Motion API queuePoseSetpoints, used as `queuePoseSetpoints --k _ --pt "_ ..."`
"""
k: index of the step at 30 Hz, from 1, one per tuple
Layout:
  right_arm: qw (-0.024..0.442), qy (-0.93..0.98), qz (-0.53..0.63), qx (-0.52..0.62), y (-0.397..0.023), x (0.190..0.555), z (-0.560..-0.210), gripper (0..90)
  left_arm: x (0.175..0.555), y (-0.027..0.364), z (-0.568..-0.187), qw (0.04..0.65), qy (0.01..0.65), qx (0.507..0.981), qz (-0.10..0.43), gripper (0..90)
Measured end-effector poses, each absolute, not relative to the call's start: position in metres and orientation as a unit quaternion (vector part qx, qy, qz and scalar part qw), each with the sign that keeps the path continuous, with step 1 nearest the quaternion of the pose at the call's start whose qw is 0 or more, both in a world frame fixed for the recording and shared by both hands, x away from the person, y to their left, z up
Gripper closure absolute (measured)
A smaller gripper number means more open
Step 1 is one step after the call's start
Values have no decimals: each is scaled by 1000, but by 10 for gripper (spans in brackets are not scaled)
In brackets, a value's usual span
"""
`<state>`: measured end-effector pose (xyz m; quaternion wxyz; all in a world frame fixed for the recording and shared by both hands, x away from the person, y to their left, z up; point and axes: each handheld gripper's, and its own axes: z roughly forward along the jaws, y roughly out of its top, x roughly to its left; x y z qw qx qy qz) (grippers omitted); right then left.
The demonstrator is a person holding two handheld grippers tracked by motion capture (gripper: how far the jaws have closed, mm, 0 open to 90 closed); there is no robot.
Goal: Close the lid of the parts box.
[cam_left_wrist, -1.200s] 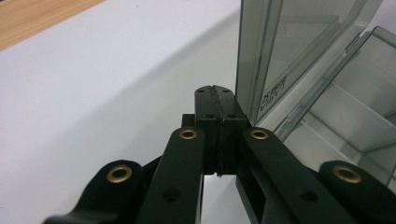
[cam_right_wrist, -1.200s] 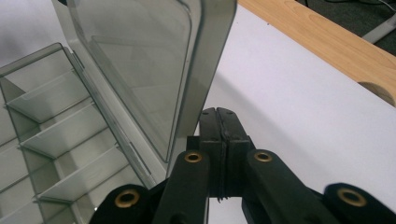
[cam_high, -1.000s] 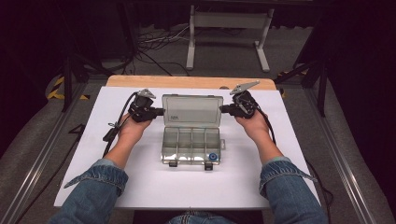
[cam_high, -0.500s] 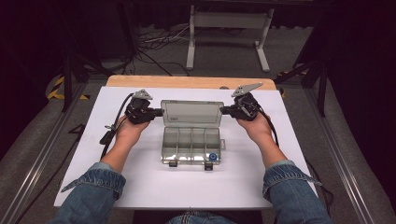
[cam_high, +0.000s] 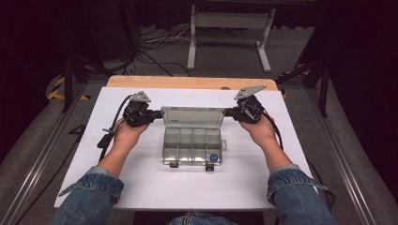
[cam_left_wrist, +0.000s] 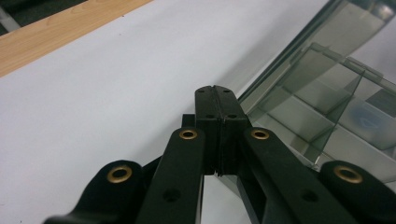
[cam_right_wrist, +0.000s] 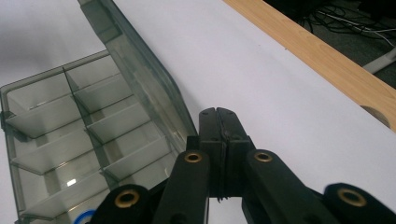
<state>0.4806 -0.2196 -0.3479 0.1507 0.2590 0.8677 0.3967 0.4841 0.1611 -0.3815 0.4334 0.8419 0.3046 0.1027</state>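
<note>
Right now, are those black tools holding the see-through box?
No. The left tool and the right tool are both shut with nothing between them; their tips sit beside the open lid of the clear box.

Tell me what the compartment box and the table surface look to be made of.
Compartment box: likely hard plastic, smoky-clear and glossy; its dividers show through the walls and lid. Table: matte white top, perhaps laminate or a sheet, over pale wood showing grain at the far edge.
</note>
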Motion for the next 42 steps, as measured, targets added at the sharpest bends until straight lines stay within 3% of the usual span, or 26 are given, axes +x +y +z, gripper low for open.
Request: queuePoseSetpoints --k 42 --pt "112 884 398 218 -215 438 -357 900 444 166 -376 438 229 867 68 891"
